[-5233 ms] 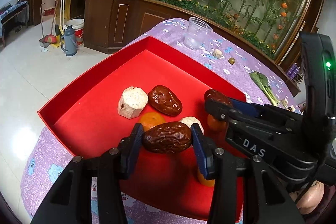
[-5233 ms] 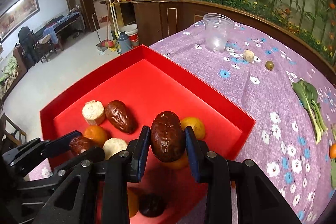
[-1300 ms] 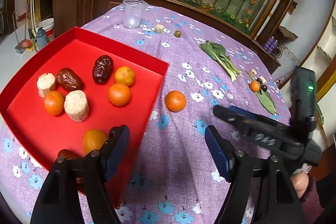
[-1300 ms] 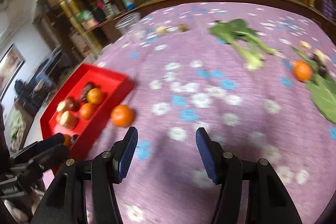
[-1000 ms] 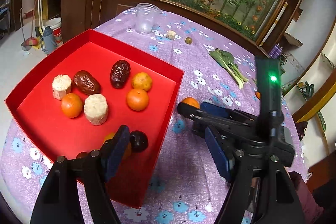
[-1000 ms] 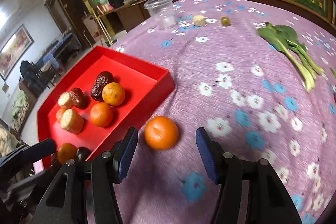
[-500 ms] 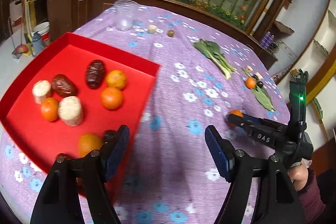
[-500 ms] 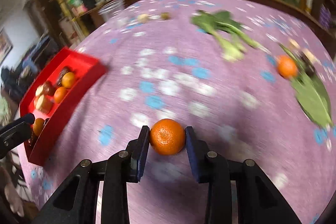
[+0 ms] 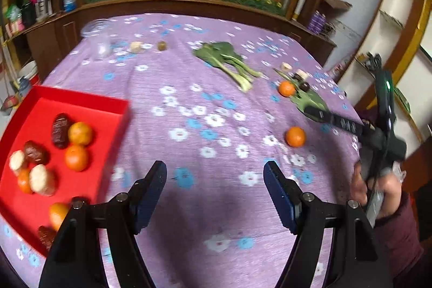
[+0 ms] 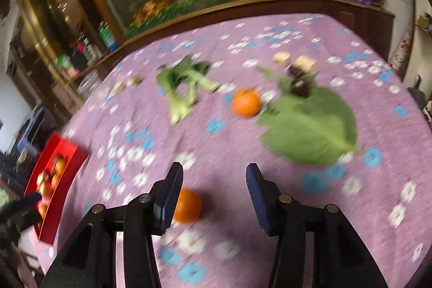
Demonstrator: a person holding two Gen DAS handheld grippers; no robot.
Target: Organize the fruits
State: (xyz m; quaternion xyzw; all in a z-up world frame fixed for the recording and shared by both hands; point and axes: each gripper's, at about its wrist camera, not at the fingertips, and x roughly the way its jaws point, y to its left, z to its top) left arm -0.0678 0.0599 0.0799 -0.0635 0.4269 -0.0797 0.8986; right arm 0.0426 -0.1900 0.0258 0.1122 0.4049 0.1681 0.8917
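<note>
A red tray (image 9: 81, 103) at the left holds several oranges, dates and pale corn-like pieces; it shows small in the right wrist view (image 10: 68, 153). My left gripper (image 9: 214, 190) is open and empty over the purple cloth, right of the tray. My right gripper (image 10: 213, 189) is open and empty. An orange (image 10: 189, 205) lies on the cloth just beside its left finger, also in the left wrist view (image 9: 295, 136). A second orange (image 10: 246, 102) (image 9: 286, 88) lies farther off beside a big green leaf (image 10: 310, 126).
Bok choy (image 9: 229, 62) lies mid-table. A clear plastic cup (image 9: 98, 38), a pale chunk (image 9: 135, 46) and a small olive-coloured fruit (image 9: 162, 45) stand at the far left. Dark fruits and pale chunks (image 10: 299, 72) sit by the leaf. A wooden ledge borders the far edge.
My right gripper, shut on an orange half a second ago, has opened; the orange now lies on the cloth by its left finger. Both views have swung right, away from the tray.
</note>
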